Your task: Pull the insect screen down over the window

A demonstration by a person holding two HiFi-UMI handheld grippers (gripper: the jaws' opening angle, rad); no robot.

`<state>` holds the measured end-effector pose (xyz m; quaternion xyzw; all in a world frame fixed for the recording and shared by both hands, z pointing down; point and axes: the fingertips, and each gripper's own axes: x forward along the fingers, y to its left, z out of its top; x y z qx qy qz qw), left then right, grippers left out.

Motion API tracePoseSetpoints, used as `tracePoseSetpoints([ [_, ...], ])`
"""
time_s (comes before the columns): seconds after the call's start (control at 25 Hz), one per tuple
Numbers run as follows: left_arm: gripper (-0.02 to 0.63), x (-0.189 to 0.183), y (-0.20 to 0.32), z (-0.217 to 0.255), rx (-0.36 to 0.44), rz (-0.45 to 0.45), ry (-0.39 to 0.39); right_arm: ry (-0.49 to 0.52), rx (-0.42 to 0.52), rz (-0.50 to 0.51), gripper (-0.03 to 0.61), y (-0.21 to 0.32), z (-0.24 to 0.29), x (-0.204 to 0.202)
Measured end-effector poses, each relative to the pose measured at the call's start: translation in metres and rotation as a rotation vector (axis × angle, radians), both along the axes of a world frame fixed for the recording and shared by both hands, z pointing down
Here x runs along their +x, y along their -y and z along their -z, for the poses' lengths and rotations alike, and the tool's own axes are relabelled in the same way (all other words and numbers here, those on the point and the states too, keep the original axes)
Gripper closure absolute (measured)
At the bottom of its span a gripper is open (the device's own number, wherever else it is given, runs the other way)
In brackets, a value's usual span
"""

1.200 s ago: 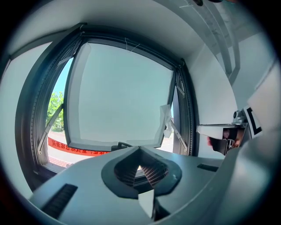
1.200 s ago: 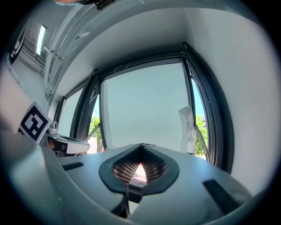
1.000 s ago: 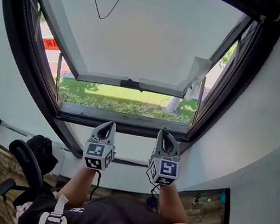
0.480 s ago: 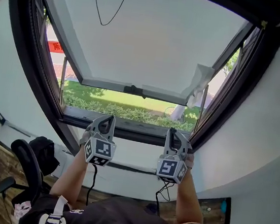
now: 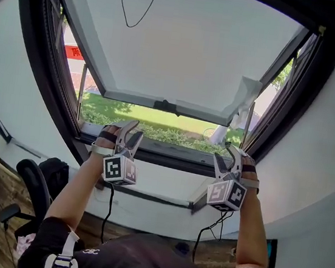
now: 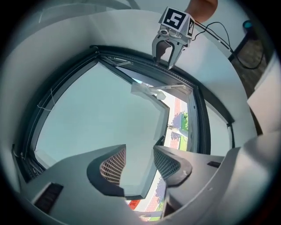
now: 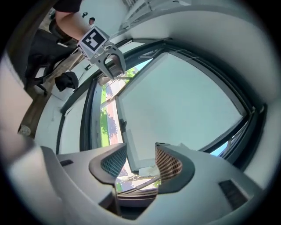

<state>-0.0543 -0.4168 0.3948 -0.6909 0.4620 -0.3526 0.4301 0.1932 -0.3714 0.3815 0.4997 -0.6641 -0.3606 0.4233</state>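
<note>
The insect screen (image 5: 179, 46), upper middle, looks a pale, matt, cloth-like sheet — smooth and flat. The window frame (image 5: 42, 83) around it is dark, dull-sheened metal by its look; the wall (image 5: 326, 182) at right is smooth matt white.

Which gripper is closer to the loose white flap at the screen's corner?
Right. The right gripper is just below the white flap; the left gripper is across the window, toward its left side. Both have just been opening their jaws, with nothing between them.
</note>
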Motion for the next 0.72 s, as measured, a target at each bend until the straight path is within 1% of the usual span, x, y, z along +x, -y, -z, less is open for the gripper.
tracePoseSetpoints([
  [0.04,0.390,-0.003,0.002,0.005,0.012,0.011,-0.008,0.001,0.026,-0.001,0.365,0.001,0.008,0.002],
  [0.08,0.383,-0.006,0.003,0.012,0.029,0.021,-0.017,0.008,0.056,-0.001,0.365,0.001,0.016,0.003],
  [0.2,0.383,-0.015,0.008,0.034,0.070,0.039,-0.035,0.032,0.117,-0.005,0.376,0.006,0.037,0.004],
  [0.36,0.385,-0.030,0.013,0.074,0.110,0.060,-0.040,0.005,0.166,-0.005,0.376,0.011,0.064,0.000],
  [0.52,0.385,-0.047,0.013,0.126,0.162,0.062,-0.080,-0.009,0.223,-0.002,0.376,0.015,0.108,-0.004],
  [0.6,0.385,-0.054,0.013,0.147,0.175,0.056,-0.103,-0.008,0.254,0.004,0.382,0.020,0.132,-0.005],
  [0.72,0.383,-0.067,0.020,0.172,0.218,0.082,-0.105,-0.016,0.299,0.002,0.382,0.030,0.162,-0.008],
])
